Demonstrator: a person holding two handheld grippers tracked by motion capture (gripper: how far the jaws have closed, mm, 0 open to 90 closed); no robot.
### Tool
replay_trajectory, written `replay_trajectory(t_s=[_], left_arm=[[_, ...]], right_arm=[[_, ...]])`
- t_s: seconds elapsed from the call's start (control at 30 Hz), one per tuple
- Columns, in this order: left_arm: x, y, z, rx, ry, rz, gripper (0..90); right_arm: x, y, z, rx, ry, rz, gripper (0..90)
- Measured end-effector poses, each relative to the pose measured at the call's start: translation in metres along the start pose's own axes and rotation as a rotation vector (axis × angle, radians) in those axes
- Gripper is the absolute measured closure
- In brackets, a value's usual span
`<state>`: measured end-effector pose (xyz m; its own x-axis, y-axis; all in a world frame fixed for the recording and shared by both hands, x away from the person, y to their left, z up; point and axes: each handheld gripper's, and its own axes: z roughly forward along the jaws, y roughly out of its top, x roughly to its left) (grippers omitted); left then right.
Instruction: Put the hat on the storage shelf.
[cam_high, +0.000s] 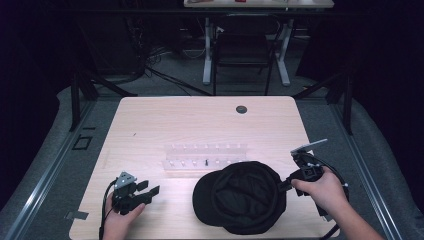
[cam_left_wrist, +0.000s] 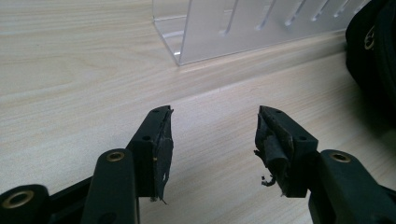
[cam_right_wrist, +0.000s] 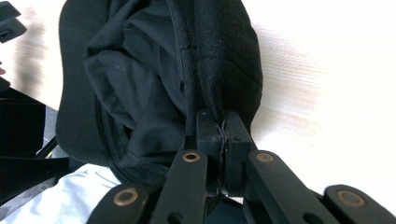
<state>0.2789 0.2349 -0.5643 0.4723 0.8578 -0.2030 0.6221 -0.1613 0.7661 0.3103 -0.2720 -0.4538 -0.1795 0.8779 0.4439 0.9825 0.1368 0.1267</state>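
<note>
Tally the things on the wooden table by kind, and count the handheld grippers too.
Black cap, upside down, its edge pinched by the right gripper: 1
Clear acrylic rack with slots: 1
Handheld grippers, the left gripper open over bare wood and the right one shut on the cap: 2
Total: 4

The cap (cam_high: 240, 197) lies on the table (cam_high: 150, 120) near its front edge, right of centre; the rack (cam_high: 205, 159) stands just behind it, mid-table; a grommet (cam_high: 241, 109) sits near the back edge.
</note>
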Motion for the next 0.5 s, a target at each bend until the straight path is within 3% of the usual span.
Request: replay_trajectory(t_s=[0.07, 0.5], left_arm=[[0.0, 0.0, 0.0, -0.001, 0.0, 0.0, 46.2], [0.0, 0.0, 0.0, -0.002, -0.001, 0.0, 46.2]], right_arm=[[0.005, -0.002, -0.001, -0.031, -0.005, 0.018, 88.3], [0.023, 0.0, -0.018, -0.053, 0.054, -0.001, 88.4]])
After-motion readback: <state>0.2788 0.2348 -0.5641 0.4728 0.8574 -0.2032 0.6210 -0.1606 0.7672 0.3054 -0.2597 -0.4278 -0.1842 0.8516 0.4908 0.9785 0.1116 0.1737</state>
